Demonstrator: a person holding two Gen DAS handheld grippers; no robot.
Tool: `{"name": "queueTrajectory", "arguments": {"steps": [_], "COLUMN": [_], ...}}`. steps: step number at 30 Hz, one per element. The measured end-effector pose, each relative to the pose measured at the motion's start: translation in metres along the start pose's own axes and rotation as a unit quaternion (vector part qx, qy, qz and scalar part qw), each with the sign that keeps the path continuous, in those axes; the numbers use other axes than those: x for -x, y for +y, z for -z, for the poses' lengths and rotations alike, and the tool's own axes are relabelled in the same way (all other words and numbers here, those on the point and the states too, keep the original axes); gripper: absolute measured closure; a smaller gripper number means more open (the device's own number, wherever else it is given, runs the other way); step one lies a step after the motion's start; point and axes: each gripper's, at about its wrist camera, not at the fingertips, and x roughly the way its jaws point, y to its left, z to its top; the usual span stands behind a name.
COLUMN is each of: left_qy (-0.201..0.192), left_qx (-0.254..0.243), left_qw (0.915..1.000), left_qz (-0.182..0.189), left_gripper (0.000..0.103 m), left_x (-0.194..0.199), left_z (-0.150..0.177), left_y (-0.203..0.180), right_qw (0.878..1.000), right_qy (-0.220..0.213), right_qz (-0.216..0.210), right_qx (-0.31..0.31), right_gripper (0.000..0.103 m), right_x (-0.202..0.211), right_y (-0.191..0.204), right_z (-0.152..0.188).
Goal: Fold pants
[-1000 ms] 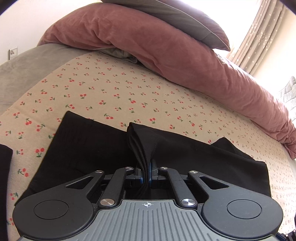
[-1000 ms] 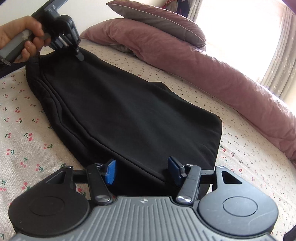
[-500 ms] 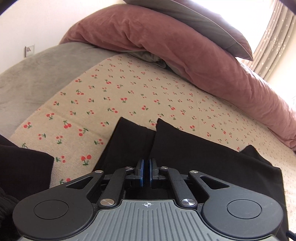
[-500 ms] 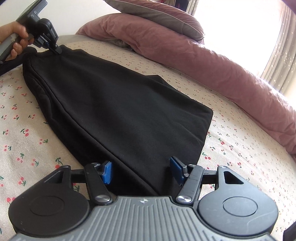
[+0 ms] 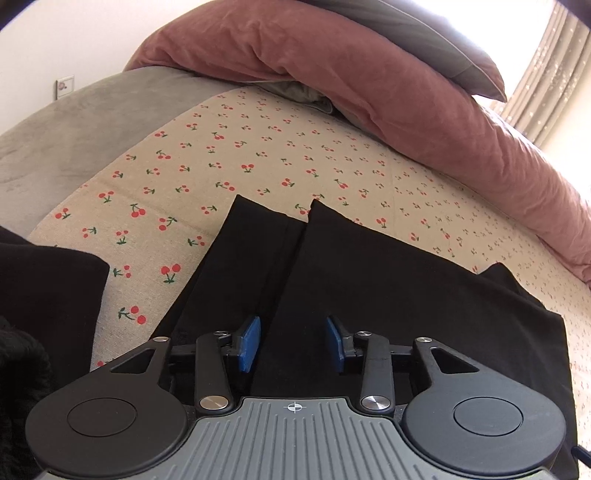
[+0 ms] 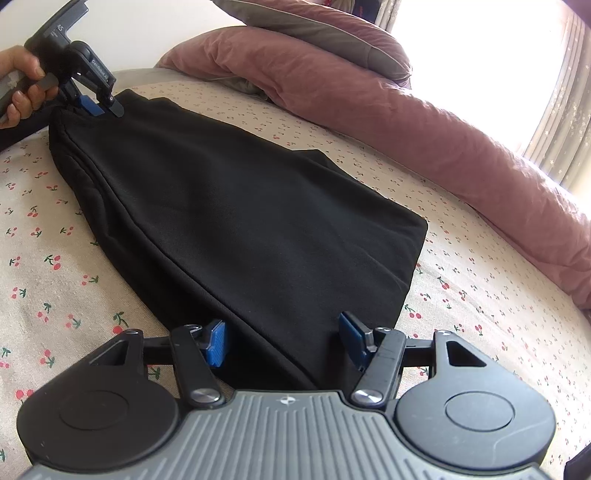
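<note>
1. The pants (image 6: 236, 206) are lying folded flat on the bed (image 6: 480, 295), stretching from between the right tongs (image 6: 282, 339) to the left tongs (image 6: 98, 105) at the far end.
2. The left tongs (image 5: 293, 343) are opening just over the cloth; the pants (image 5: 369, 295) are lying under and between the blue pads (image 5: 249, 343), which are not pressing on them.
3. The right tongs are closing, pads apart, with the near pants edge between them and nothing clamped.
4. A hand (image 6: 22, 85) is holding the left tongs' handle.
5. A pink duvet (image 6: 443, 140) and a grey pillow (image 6: 314, 33) are lying beyond both tongs.
</note>
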Motion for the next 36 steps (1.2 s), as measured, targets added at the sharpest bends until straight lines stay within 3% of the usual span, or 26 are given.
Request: {"name": "queueTrajectory", "arguments": {"steps": [2, 4, 6, 11, 14, 20, 22, 23, 28, 31, 33, 36], "left_qy": [-0.005, -0.005, -0.004, -0.007, -0.013, -0.024, -0.024, -0.023, -0.02, -0.018, -0.014, -0.014], "left_qx": [0.002, 0.021, 0.011, -0.035, -0.049, -0.059, -0.059, -0.049, -0.058, -0.05, -0.022, 0.032], "left_qw": [0.9995, 0.9995, 0.999, 0.9957, 0.9936, 0.9897, 0.9892, 0.9904, 0.9892, 0.99, 0.9935, 0.9956], "left_qz": [-0.031, -0.025, -0.043, -0.086, -0.101, -0.128, -0.132, -0.127, -0.133, -0.13, -0.11, -0.087], "left_gripper": [0.103, 0.103, 0.103, 0.103, 0.102, 0.102, 0.102, 0.102, 0.101, 0.101, 0.101, 0.097], "left_x": [0.001, 0.005, 0.009, 0.017, 0.018, 0.012, 0.012, 0.013, 0.011, 0.012, 0.017, 0.026], "left_z": [0.001, 0.004, 0.008, 0.02, 0.021, 0.018, 0.016, 0.015, 0.018, 0.017, 0.014, 0.007], "left_y": [-0.001, 0.002, -0.003, -0.021, -0.024, -0.026, -0.026, -0.024, -0.026, -0.025, -0.017, -0.002], "right_qw": [1.0, 1.0, 1.0, 1.0, 0.999, 0.999, 0.998, 0.998, 0.996, 0.993, 0.994, 0.99], "right_qy": [0.003, 0.006, 0.008, 0.018, 0.026, 0.031, 0.038, 0.04, 0.042, 0.04, 0.016, -0.055], "right_qz": [0.003, 0.006, 0.001, -0.01, 0.006, -0.014, -0.026, -0.03, -0.042, -0.064, -0.082, -0.128], "right_qx": [-0.003, 0.0, -0.005, 0.0, 0.022, 0.032, 0.037, 0.046, 0.067, 0.087, 0.068, -0.011], "right_gripper": [0.061, 0.072, 0.076, 0.077, 0.077, 0.077, 0.089, 0.09, 0.088, 0.072, 0.072, 0.072], "right_x": [0.0, 0.001, 0.003, 0.007, 0.009, 0.013, 0.015, 0.017, 0.024, 0.035, 0.046, 0.07], "right_y": [-0.003, -0.007, -0.013, -0.025, -0.027, -0.023, -0.024, -0.025, -0.025, -0.027, -0.038, -0.067], "right_z": [0.0, 0.001, 0.002, 0.007, 0.011, 0.012, 0.013, 0.015, 0.019, 0.025, 0.028, 0.021]}}
